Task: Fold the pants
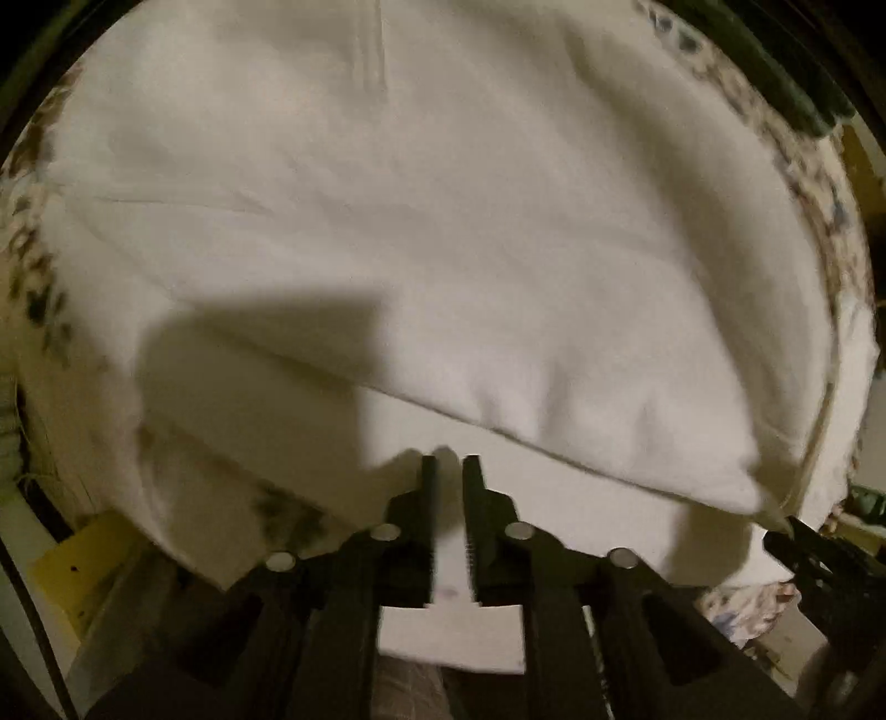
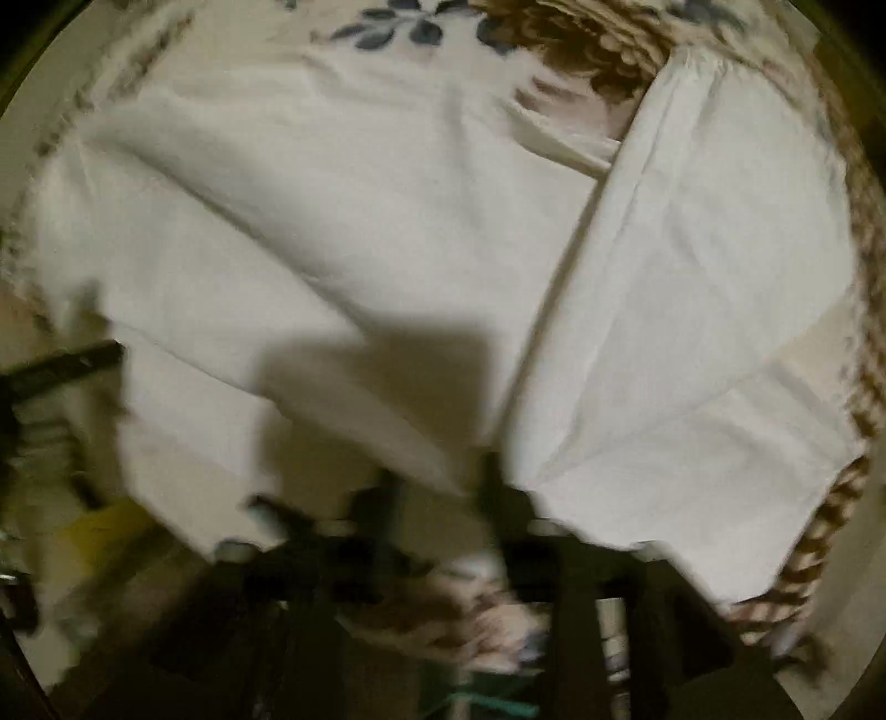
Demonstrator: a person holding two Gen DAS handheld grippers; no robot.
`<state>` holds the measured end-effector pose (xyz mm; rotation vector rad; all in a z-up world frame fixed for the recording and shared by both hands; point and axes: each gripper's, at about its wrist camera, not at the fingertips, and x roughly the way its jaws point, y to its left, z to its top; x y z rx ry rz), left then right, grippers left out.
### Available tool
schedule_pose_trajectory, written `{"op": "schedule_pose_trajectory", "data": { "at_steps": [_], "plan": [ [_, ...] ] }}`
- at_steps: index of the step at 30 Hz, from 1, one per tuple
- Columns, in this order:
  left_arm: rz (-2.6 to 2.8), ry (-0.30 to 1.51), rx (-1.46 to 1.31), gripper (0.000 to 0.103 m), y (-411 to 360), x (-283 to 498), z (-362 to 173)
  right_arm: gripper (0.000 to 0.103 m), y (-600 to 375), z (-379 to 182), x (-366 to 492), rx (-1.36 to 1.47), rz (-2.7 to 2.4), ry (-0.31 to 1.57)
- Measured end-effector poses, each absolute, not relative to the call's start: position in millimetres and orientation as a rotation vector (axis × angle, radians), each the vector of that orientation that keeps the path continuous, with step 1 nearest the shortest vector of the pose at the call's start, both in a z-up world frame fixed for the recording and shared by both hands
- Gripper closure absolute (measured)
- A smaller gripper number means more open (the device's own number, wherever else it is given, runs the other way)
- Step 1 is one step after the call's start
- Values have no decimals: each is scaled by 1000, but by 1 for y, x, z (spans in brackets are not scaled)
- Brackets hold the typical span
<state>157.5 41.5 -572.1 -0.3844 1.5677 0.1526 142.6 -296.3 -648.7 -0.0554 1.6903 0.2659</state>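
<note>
With the left hand-held gripper (image 1: pixel 449 462) nearly closed on a white pants (image 1: pixel 443 249) edge and the right hand-held gripper (image 2: pixel 443 487) too blurred to judge, cloth may slip, skewing the fold.

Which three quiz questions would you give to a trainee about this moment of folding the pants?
1. True or false: the pants are black.
2. What lies under the pants? A) a floral cloth; B) a bare wooden board; C) a tiled floor.
3. Fill in the word: in the left wrist view, the fingers of the left tool stand nearly ___, with white fabric in the narrow gap between them.

Key: 1 false (they are white); 2 A; 3 together.
</note>
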Motion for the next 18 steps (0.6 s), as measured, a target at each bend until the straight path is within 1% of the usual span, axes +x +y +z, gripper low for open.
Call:
{"op": "schedule_pose_trajectory", "data": {
  "at_steps": [1,2,3,4,5,6,9,11,12,14,15,16,17,18],
  "plan": [
    [156,1556,-396,81,47,151,-562,5,-302,-633,143,13,288,1682],
    [165,1547,-403,67,50,147,-556,3,-306,-625,144,36,284,1675],
    [184,1528,-408,47,57,142,-546,3,-312,-611,145,68,268,1660],
    [209,1504,-412,35,64,137,-537,3,-325,-595,148,129,224,1633],
    [225,1485,-418,16,69,135,-532,3,-337,-586,153,178,177,1610],
    [255,1450,-422,12,76,133,-526,3,-347,-581,161,208,134,1591],
    [345,1391,-385,12,92,135,-522,3,-379,-579,202,239,-52,1502],
    [404,1389,-371,12,92,152,-525,4,-394,-600,239,233,-153,1470],
    [430,1385,-376,12,96,156,-531,4,-396,-607,260,219,-178,1476],
    [460,1384,-375,12,101,162,-537,5,-395,-638,288,190,-205,1514],
    [469,1382,-373,12,104,166,-539,17,-390,-655,299,147,-223,1559],
    [474,1382,-365,12,105,170,-540,41,-388,-662,301,117,-231,1576],
    [479,1384,-355,12,108,173,-540,56,-387,-664,300,82,-249,1574],
    [480,1385,-351,12,108,175,-542,89,-395,-656,292,122,-269,1536]
  ]
}}
